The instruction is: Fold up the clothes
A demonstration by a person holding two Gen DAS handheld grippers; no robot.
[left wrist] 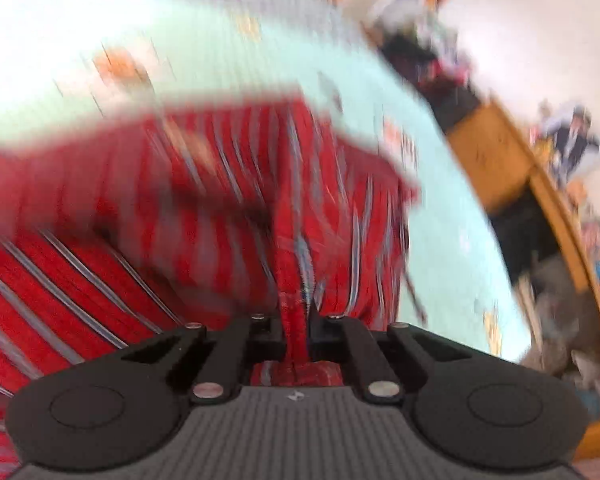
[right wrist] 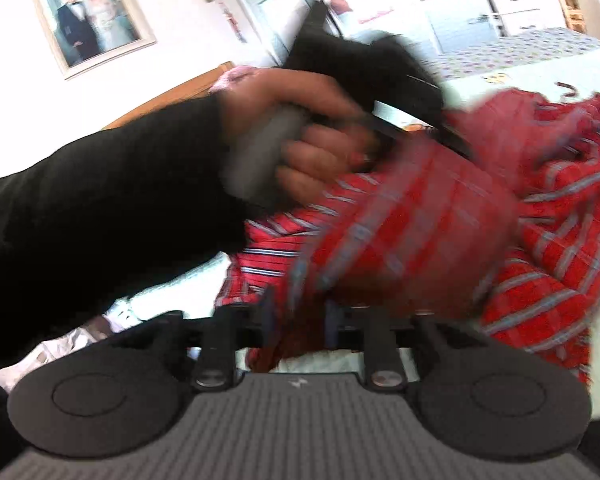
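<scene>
Left jaws: the left gripper has its jaws nearly together, pinching a bunched fold of the red striped shirt; cloth runs down between them and shows again behind the linkage.
Right jaws: the right gripper has its jaws partly apart with a hanging bit of the shirt between them; motion blur hides whether the pads press on the cloth.
Shirt: it lies crumpled on the bed, lifted at the pinched fold in the left wrist view, heaped toward the bed's right side in the right wrist view.
Left hand: the hand, in a black sleeve, grips a grey handle just above the shirt.
Bed: a pale mint sheet with small printed figures.
Surroundings: a wooden bed frame along the bed's edge, and a framed photograph on the white wall.
</scene>
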